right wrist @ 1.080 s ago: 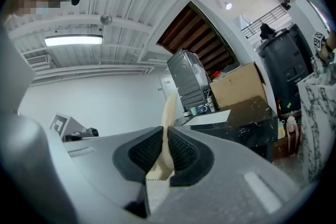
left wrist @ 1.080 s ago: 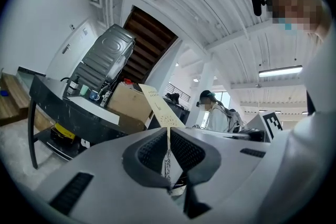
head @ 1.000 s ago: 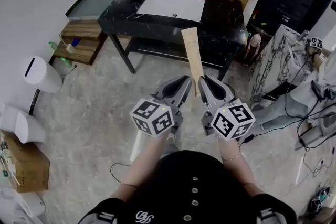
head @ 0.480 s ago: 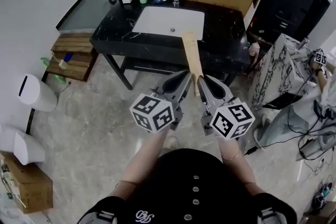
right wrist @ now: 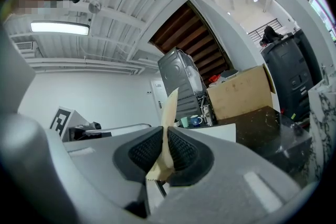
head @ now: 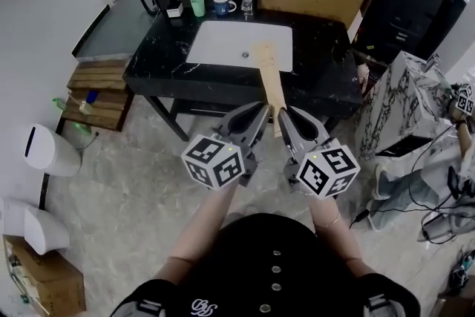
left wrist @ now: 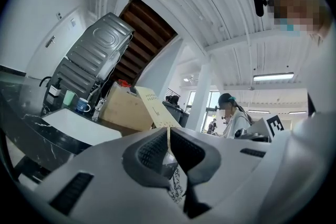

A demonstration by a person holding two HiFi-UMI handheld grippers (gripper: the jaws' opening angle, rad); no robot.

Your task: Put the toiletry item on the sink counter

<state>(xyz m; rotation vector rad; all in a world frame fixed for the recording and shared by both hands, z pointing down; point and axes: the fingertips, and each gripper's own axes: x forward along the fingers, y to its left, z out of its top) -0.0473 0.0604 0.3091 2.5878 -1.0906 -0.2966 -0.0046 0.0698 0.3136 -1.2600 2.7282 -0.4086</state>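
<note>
Toiletry packet [head: 269,85] — over sink counter [head: 323,82] front edge

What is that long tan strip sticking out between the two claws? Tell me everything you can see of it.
A long, flat tan packet, paper-like and card-thin, with small dark print near its far end. The left claw and the right claw both pinch its near end, side by side. It juts forward in the air toward the black sink counter.
</note>
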